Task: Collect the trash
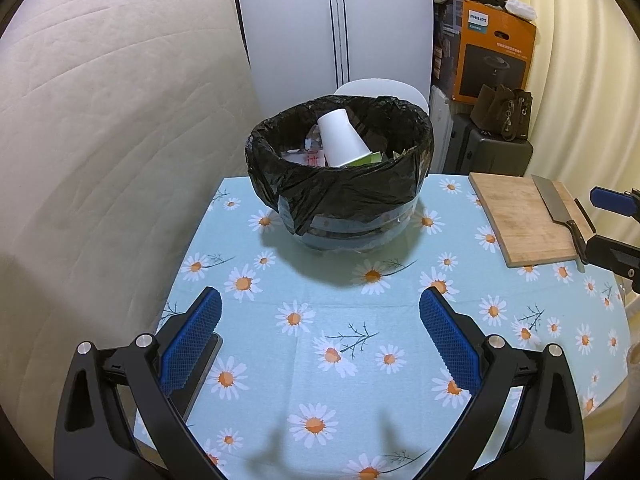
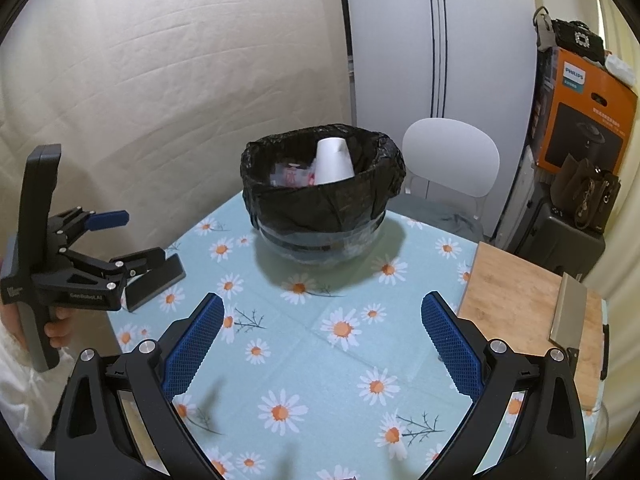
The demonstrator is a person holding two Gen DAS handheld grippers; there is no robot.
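Daisy tablecloth (image 1: 320, 320), bin (image 1: 340, 184) holding white cup (image 1: 340, 138), orange PHILIPS box (image 1: 496, 56), both grippers' jaws released.

A crinkled, glossy black plastic liner (image 1: 340, 192) wraps the bin, a matt white paper cup (image 1: 342, 138) lies inside, and smooth printed cloth (image 1: 320, 320) covers the tabletop beside a matt wooden board (image 1: 524, 220).
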